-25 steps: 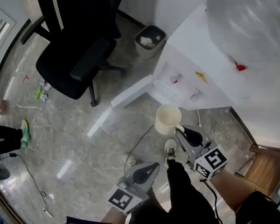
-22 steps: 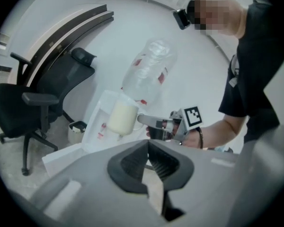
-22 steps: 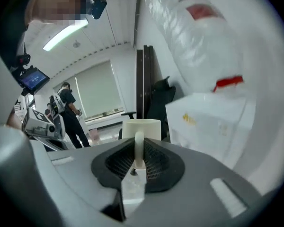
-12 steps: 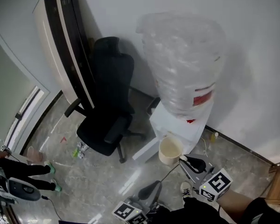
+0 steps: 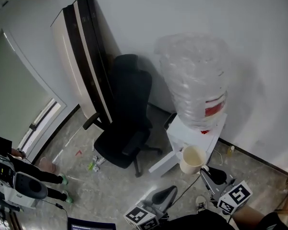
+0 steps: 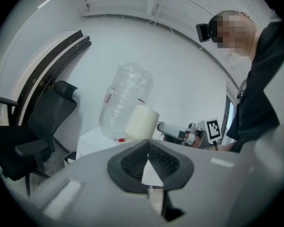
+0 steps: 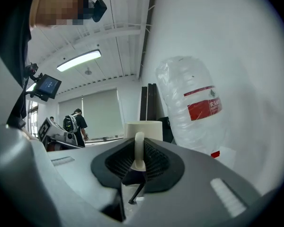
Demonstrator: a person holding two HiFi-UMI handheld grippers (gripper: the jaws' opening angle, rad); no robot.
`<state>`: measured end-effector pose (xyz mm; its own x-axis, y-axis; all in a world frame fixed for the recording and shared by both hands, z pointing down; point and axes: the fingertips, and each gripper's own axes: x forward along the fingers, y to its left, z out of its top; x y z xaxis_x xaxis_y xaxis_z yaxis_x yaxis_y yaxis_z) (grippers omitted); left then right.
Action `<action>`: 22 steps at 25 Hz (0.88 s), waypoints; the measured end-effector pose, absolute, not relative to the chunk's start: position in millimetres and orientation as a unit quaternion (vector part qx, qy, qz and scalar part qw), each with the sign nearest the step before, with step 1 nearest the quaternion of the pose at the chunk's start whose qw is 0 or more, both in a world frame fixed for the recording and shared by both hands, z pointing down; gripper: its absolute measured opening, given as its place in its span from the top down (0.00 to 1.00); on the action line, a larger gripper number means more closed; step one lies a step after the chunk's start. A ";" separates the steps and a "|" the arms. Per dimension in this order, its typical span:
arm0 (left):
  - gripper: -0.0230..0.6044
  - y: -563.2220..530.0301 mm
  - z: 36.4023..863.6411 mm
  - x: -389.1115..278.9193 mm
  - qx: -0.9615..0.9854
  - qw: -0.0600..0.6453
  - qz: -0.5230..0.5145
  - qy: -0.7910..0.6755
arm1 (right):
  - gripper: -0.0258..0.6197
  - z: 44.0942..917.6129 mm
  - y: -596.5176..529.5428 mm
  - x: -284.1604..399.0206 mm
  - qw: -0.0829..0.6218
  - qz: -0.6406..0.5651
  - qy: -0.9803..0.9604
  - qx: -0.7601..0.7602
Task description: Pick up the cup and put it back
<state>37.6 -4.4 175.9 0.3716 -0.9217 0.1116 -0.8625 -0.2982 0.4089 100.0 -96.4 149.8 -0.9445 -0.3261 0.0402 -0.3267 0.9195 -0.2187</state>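
Observation:
A cream cup (image 5: pixel 192 159) hangs in the air in front of the white water dispenser (image 5: pixel 180 134), just below the big clear bottle (image 5: pixel 197 80). My right gripper (image 5: pixel 203 168) is shut on the cup's handle (image 7: pixel 139 148), which stands upright between the dark pads; the cup body (image 7: pixel 144 129) shows just past them. My left gripper (image 5: pixel 173 189) is low and to the left of the cup, shut with nothing in it. In the left gripper view its tips (image 6: pixel 148 141) meet, with the cup (image 6: pixel 141 123) and the right gripper (image 6: pixel 166 126) beyond them.
A black office chair (image 5: pixel 129 123) stands left of the dispenser. Tall cream and black panels (image 5: pixel 84 61) lean on the wall behind it. The dispenser's lower door (image 5: pixel 162 163) hangs open. A person's legs (image 5: pixel 43 176) and equipment are at the far left.
The head view has swung up from the floor to the wall, chair and bottle. The right gripper keeps hold of the cup near the dispenser; both grippers now sit lower in the picture.

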 end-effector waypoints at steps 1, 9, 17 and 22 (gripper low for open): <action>0.96 -0.6 176.2 34.9 0.810 0.207 -0.074 -0.544 | 0.88 147.0 -89.6 99.4 -0.001 0.108 -0.978 0.179; 0.96 62.9 172.7 1.1 0.880 0.222 -0.072 -0.413 | 0.88 136.9 -7.5 77.4 -0.020 0.116 -0.941 0.317; 0.96 115.7 180.0 -4.7 0.919 0.240 -0.050 -0.309 | 0.88 131.2 80.0 74.4 0.001 0.105 -0.908 0.407; 0.96 115.9 167.8 5.6 0.929 0.228 -0.050 -0.287 | 0.88 116.6 95.7 75.1 -0.004 0.093 -0.903 0.420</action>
